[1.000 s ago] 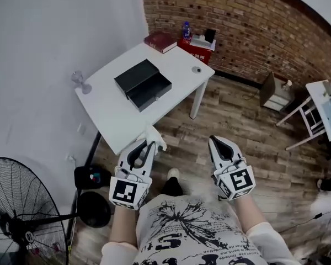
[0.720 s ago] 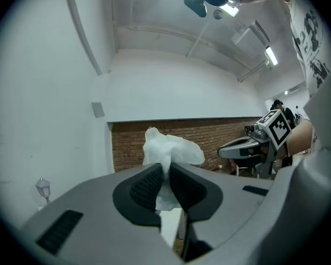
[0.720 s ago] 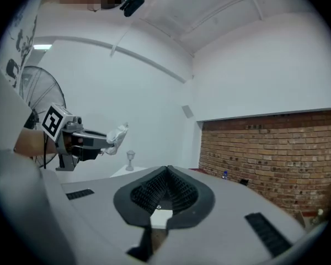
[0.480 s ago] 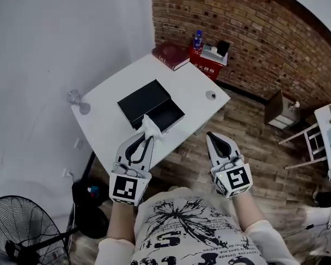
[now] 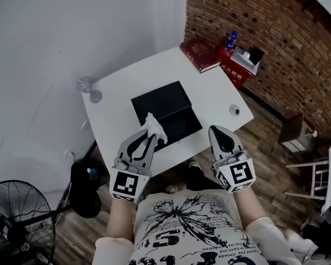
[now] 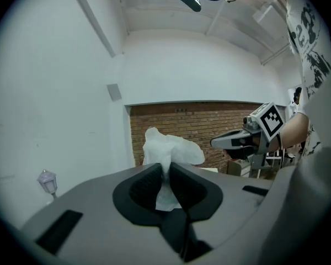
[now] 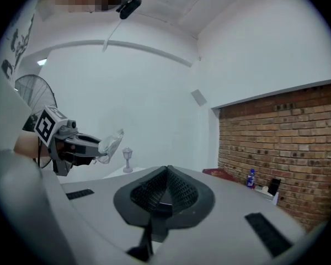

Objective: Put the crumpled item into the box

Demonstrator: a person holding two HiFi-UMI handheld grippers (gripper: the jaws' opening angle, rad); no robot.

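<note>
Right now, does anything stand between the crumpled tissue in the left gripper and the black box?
Nothing visible does. The left gripper is shut on the crumpled tissue right at the black box, whose open half faces up.

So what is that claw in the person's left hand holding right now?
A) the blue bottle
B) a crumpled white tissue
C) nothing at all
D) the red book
B: the left gripper has its jaws pinched on a crumpled white tissue, which sticks up above the jaw tips in the left gripper view.
</note>
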